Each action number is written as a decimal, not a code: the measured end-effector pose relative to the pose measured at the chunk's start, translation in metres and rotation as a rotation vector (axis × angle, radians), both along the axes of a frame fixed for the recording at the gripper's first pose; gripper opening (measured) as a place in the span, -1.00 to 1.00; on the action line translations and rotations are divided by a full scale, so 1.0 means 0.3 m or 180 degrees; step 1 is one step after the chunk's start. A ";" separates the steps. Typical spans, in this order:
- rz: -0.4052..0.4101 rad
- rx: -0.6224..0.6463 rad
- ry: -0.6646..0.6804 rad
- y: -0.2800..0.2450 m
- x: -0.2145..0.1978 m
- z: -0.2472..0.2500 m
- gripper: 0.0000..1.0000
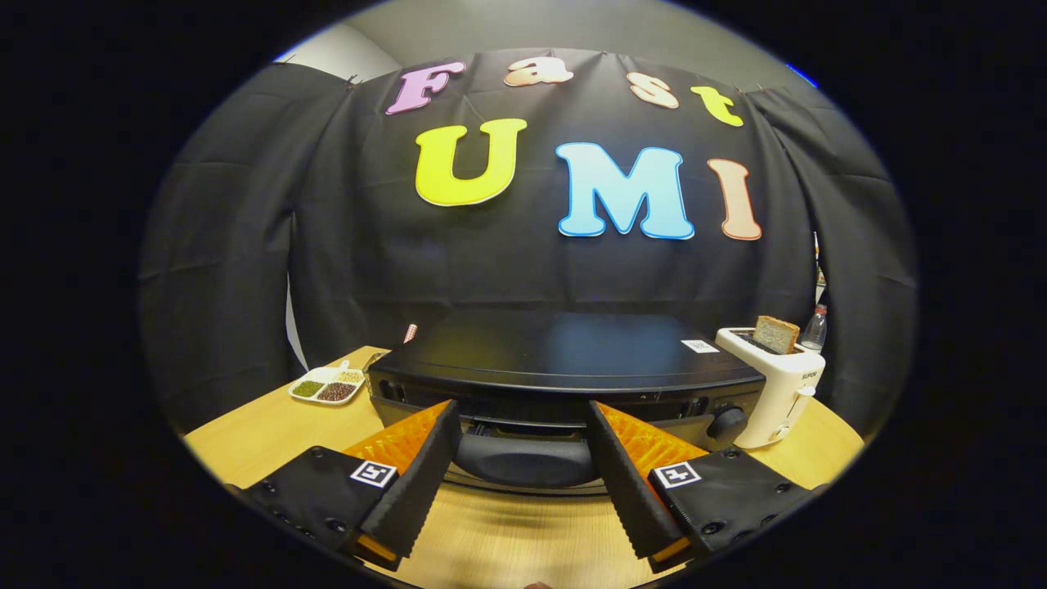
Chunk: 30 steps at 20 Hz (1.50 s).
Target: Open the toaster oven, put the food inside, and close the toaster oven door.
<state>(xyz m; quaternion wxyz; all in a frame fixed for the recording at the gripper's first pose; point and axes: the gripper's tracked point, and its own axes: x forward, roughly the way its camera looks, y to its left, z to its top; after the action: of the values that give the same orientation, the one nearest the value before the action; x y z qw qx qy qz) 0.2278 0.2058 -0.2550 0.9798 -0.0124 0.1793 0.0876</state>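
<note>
toaster oven [564, 360] handle [523, 460] between the spread hand-held gripper [523, 417] fingers

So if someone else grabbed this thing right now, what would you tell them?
Gripper: open, fingers either side of the oven's door handle, not pressing it.
Toaster oven: on the table, door seems closed.
Food: bread stands in the white toaster, beside the oven; a dish of beans sits on the other side.
Done: nothing yet.
Left: open door, put food in, close door.
</note>
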 end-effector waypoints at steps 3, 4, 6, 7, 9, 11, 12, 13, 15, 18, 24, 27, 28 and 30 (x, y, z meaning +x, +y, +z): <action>0.0021 -0.0046 -0.0027 -0.005 -0.056 -0.013 0.97; 0.0022 -0.0071 -0.0034 -0.004 -0.074 -0.018 0.97; 0.0011 -0.0106 -0.0035 -0.008 -0.113 -0.029 0.96; -0.0001 -0.0116 -0.0019 -0.008 -0.133 -0.039 0.97; -0.0018 -0.0156 0.0014 -0.008 -0.170 -0.056 0.96; -0.0024 -0.0191 0.0063 -0.008 -0.205 -0.074 0.96; -0.0024 -0.0206 0.0095 -0.011 -0.221 -0.088 0.96; -0.0023 -0.0220 0.0129 -0.010 -0.237 -0.097 0.96; -0.0014 -0.0242 0.0207 -0.008 -0.273 -0.119 0.96; 0.0010 -0.0245 0.0447 -0.002 -0.329 -0.197 0.97; 0.0036 -0.0223 0.0866 0.002 -0.436 -0.287 0.96; 0.0045 -0.0069 0.0902 0.008 -0.510 -0.222 0.96; 0.0059 -0.0049 0.0882 0.002 -0.535 -0.189 0.96; 0.0071 -0.0023 0.0857 -0.031 -0.591 -0.136 0.95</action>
<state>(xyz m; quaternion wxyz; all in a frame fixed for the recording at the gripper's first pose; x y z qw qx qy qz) 0.0505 0.1965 -0.2958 0.9458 -0.0060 0.3093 0.0987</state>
